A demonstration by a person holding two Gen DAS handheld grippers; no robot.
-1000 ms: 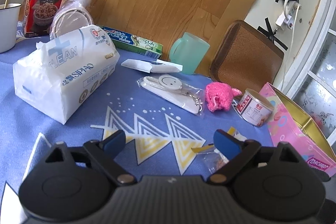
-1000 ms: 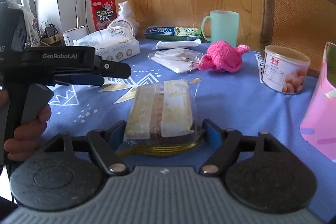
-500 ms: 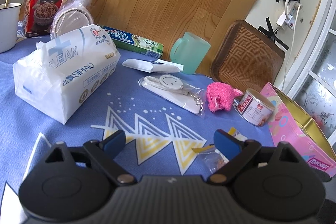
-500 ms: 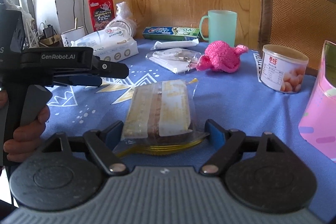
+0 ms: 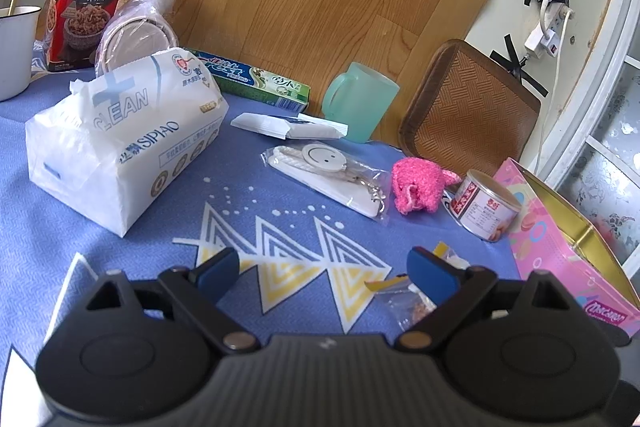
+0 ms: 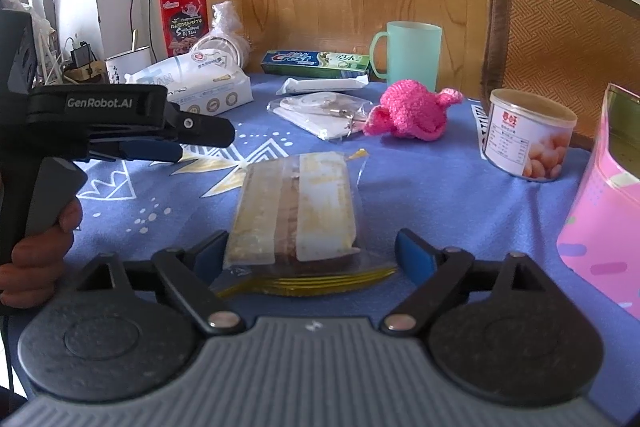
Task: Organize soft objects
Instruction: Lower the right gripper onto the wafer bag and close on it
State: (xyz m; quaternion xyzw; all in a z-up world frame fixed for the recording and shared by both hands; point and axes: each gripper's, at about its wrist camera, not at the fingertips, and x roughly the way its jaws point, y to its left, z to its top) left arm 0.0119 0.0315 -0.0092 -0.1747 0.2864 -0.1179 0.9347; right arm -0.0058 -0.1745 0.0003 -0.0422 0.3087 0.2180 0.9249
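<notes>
Your right tool (image 6: 310,259) sat low over the blue surface (image 6: 440,195) with the wrapped sandwich (image 6: 294,211) lying between its jaws. The jaws were opening: the left pad looked just at the wrapper's edge, while the right one stood clear of it. A second earlier both pads were closer against the pack. Your left tool (image 5: 322,267) hung wide and empty above the patterned cloth, unchanged from the earlier frame, its right finger just beside the sandwich's wrapper corner (image 5: 404,297). The pink knitted toy (image 6: 412,109) lay farther back, near the can (image 6: 528,133).
</notes>
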